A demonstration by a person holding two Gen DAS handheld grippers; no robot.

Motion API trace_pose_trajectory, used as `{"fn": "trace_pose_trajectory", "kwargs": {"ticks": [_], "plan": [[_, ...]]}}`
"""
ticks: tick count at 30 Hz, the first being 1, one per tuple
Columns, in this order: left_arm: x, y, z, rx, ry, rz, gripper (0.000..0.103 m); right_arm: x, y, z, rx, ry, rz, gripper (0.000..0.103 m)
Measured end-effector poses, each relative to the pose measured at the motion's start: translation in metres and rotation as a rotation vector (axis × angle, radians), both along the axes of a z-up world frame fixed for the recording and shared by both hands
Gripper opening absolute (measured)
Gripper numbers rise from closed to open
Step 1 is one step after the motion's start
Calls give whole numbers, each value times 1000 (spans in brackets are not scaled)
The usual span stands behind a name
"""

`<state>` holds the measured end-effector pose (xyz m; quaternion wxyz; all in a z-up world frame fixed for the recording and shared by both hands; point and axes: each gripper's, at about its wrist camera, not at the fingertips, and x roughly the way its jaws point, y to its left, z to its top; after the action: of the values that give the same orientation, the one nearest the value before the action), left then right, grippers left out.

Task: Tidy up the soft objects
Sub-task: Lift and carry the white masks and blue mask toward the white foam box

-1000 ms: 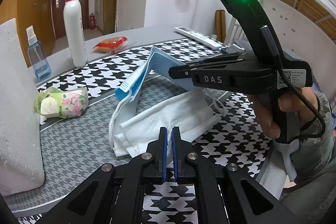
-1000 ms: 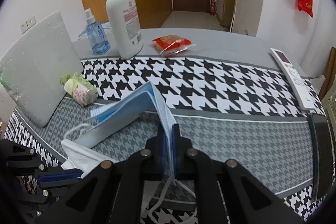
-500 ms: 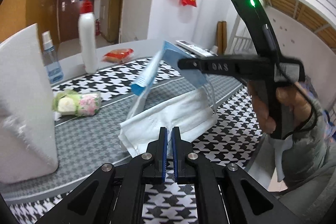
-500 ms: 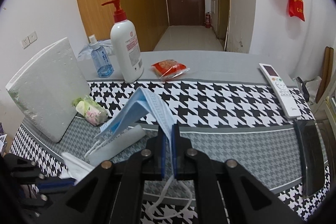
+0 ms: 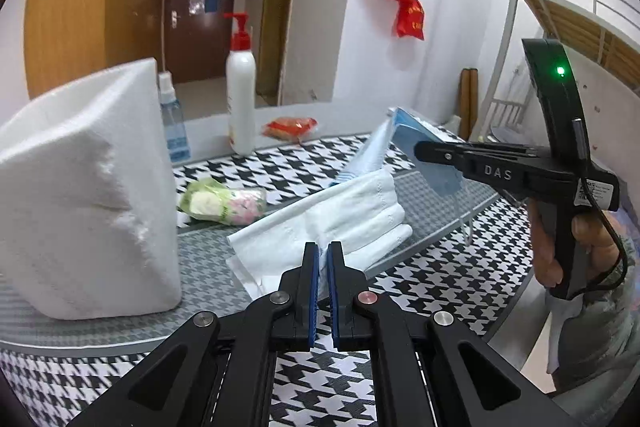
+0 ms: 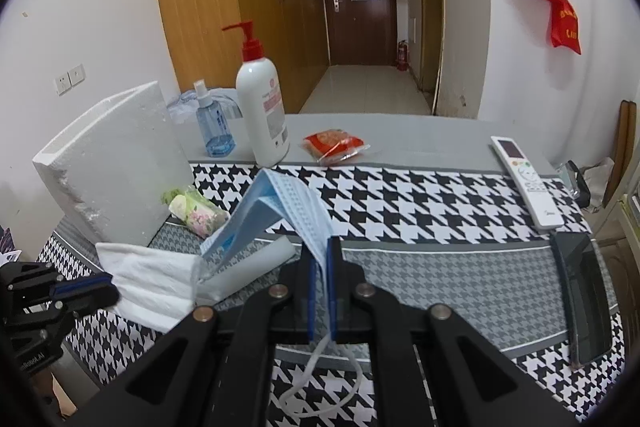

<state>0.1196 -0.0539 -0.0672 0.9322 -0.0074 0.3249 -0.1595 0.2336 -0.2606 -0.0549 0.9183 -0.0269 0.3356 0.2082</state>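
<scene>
While my right gripper (image 6: 320,267) tilts down toward the table (image 6: 440,267), its jaws are clamped on one edge of the blue mask (image 6: 288,203), which arches up off the cloth and hangs folded in the air, its white ear loop dangling below my fingers. Seen from my left side, the hand (image 5: 560,247) around that gripper's grip is upright at the table's right edge, the tool reaching level across it. My left gripper (image 5: 323,267) also angles downward, jaws pressed together; the white mask (image 5: 340,219) lies flat on the grey patterned cloth right at its tips, though I cannot tell whether an edge is pinched. A foam block (image 5: 88,187) stands to my left, a small flowered tissue pack (image 5: 224,201) beside it.
</scene>
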Motion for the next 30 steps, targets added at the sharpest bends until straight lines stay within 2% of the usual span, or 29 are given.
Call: {"fn": "trace_pose_trajectory", "kwargs": {"ticks": [5, 14, 30], "plan": [[-9, 5, 11, 19, -43, 53, 5, -8, -2, 8, 0, -18, -4, 7], [-20, 12, 25, 13, -84, 89, 5, -33, 3, 26, 13, -79, 19, 7], [-41, 18, 45, 16, -162, 151, 5, -59, -6, 36, 39, -118, 14, 7]]}}
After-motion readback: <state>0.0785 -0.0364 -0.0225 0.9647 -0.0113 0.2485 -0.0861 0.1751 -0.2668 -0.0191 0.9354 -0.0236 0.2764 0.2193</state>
